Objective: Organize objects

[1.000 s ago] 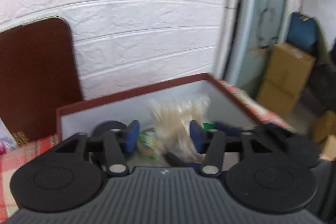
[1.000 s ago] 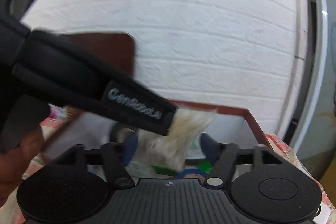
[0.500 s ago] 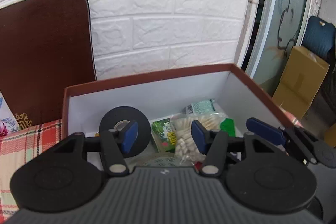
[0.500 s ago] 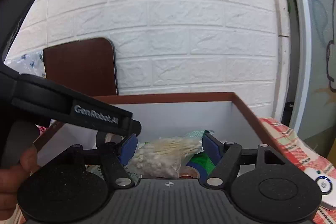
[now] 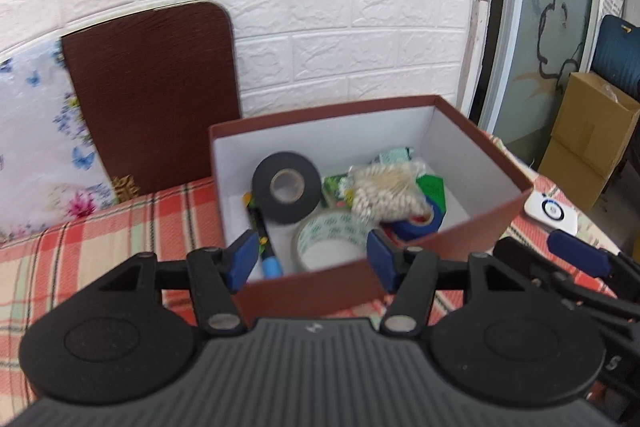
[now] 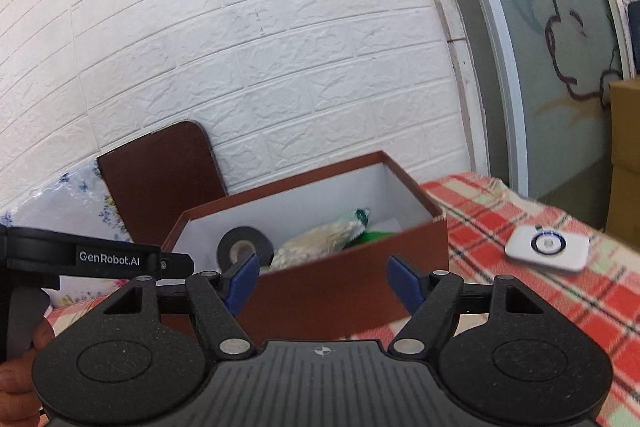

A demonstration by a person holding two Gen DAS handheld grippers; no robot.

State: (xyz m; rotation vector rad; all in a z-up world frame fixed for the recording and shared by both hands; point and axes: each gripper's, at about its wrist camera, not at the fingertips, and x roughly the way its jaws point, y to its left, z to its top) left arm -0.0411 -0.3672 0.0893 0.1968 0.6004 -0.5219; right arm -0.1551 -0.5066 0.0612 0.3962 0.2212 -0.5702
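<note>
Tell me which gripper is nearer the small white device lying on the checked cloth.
Right. The right gripper sits beside the box with the white device just off its right side; the left gripper faces into the box, farther left.

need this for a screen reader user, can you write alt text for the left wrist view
An open left gripper hovers at the near edge of a brown box holding a black tape roll, clear tape roll, blue tape roll, bag of cotton swabs and a pen, on a plaid tablecloth.
</note>
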